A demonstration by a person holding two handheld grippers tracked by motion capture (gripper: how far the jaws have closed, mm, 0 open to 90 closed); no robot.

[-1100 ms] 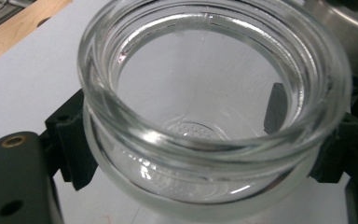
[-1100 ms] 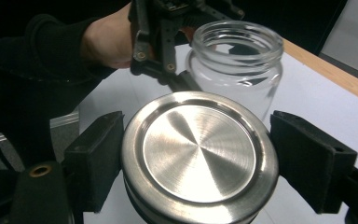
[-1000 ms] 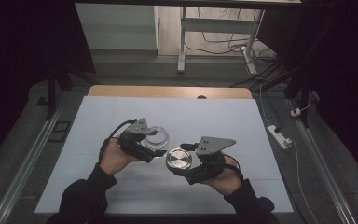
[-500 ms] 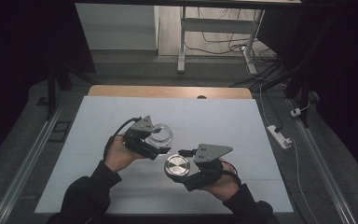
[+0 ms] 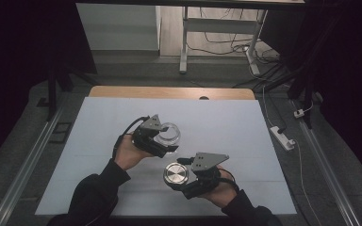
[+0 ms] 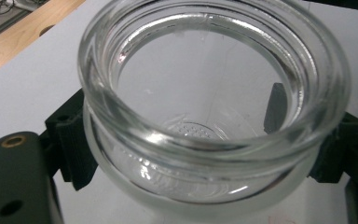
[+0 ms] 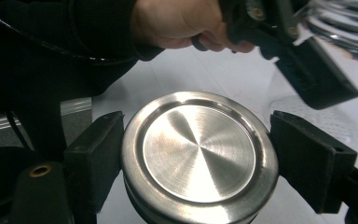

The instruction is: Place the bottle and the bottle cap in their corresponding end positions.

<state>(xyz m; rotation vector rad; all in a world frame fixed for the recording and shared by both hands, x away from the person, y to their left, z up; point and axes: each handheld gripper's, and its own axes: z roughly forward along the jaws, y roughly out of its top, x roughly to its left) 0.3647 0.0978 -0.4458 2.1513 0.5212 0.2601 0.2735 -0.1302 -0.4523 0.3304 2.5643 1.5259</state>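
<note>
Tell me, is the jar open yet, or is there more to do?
Done: the metal lid is off, and the glass jar stands open. In hand: the left gripper grips the jar, the right gripper grips the lid, held apart from the jar. Left, probably: setting both down on the white table and letting go.

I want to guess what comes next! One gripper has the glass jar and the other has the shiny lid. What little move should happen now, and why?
Probably set the metal lid down on the table. The right gripper clamps it low beside the open glass jar, which the left gripper grips, so the lid is already off.
</note>
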